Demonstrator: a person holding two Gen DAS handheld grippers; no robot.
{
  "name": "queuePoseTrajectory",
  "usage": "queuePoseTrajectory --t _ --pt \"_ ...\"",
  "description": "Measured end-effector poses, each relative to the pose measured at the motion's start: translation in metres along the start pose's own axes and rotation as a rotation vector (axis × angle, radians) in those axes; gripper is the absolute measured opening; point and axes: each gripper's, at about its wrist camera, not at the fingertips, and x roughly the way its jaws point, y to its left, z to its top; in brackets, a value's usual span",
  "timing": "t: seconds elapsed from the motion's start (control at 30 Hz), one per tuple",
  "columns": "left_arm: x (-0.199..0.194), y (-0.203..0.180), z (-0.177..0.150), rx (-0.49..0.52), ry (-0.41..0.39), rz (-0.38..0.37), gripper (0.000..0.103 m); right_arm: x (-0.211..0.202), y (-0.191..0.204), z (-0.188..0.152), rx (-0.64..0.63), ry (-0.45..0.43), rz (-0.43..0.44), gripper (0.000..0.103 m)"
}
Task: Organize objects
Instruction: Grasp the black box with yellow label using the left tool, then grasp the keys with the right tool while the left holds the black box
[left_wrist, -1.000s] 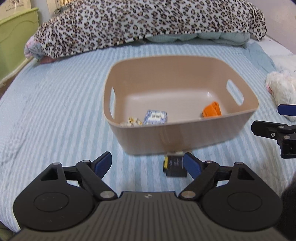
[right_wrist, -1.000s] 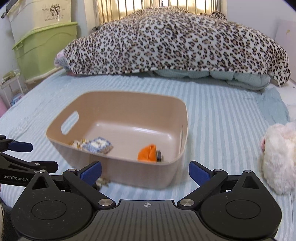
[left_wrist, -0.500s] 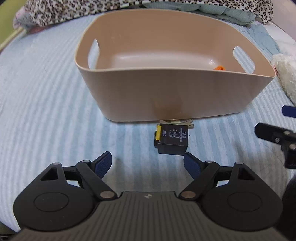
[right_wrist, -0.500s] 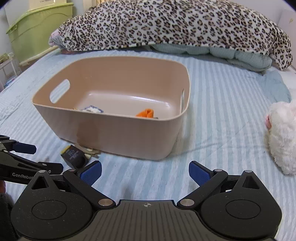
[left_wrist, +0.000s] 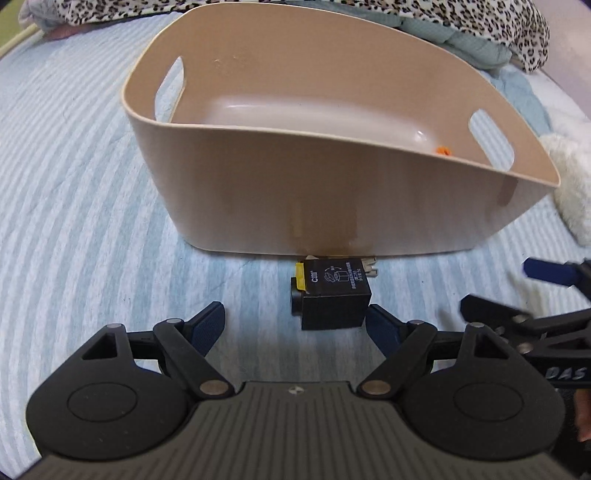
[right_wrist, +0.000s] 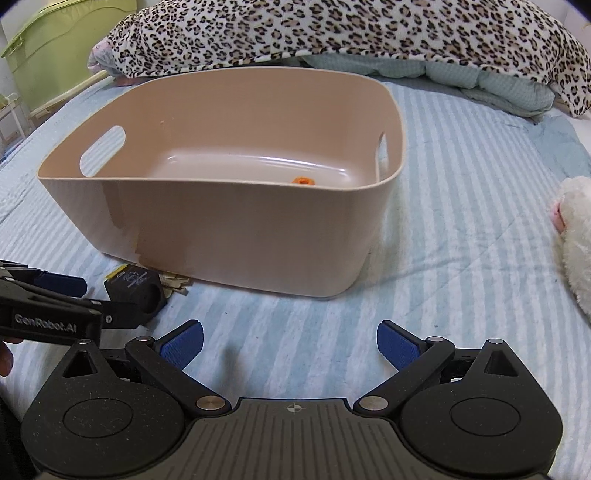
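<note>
Beige plastic fills the left wrist view: the bin (left_wrist: 332, 192) sits on the striped bed (left_wrist: 74, 221), with an orange bit (left_wrist: 442, 150) peeking over its near wall. A black box (left_wrist: 334, 299) with a yellow tab lies on the bed just in front of the bin, touching or almost touching its base, with small pale pieces (left_wrist: 371, 266) beside it. The left gripper (left_wrist: 295, 323) is spread wide, holding nothing, and the box lies just beyond its right-hand finger. The right gripper (left_wrist: 532, 291) pokes in at the right edge.

From the right wrist, the bin (right_wrist: 240, 236) stands ahead and the orange thing (right_wrist: 303, 181) shows inside. The box (right_wrist: 135, 286) lies at the bin's near left corner, with the left gripper (right_wrist: 81, 299) around it but not yet closed. The right gripper (right_wrist: 290, 341) is open and empty over bare bedding. A white plush (right_wrist: 576, 236) lies well off to the right, and a leopard blanket (right_wrist: 332, 29) is heaped behind.
</note>
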Motion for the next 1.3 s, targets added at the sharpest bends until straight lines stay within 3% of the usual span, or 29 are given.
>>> queuePoseTrajectory --t 0.17,0.37,0.43,0.47,0.5,0.77,1.13,1.3 --pt "0.003 0.003 0.002 -0.038 0.021 -0.023 0.084 0.010 0.008 -0.001 0.017 0.009 0.006 0.102" --pt "0.011 -0.005 -0.001 -0.001 0.023 0.028 0.079 0.011 0.005 -0.002 0.031 0.013 0.004 0.102" --pt "0.010 -0.003 -0.001 0.004 0.022 0.025 0.066 0.012 0.003 -0.002 0.038 0.017 0.002 0.102" --pt "0.009 -0.001 -0.001 0.006 0.028 0.020 0.050 0.012 0.002 -0.002 0.042 0.019 0.002 0.102" --pt "0.007 0.001 -0.001 0.006 0.030 0.021 0.041 0.013 0.002 -0.002 0.045 0.020 0.001 0.102" --pt "-0.011 0.028 -0.003 0.080 0.009 0.156 0.041 0.019 0.017 -0.001 0.072 0.018 0.028 0.102" --pt "-0.010 0.067 0.001 -0.003 0.003 0.131 0.041 0.043 0.066 0.007 0.096 0.012 0.047 0.102" --pt "-0.009 0.068 0.001 0.018 0.010 0.143 0.041 0.054 0.080 0.014 0.121 -0.010 0.032 0.099"
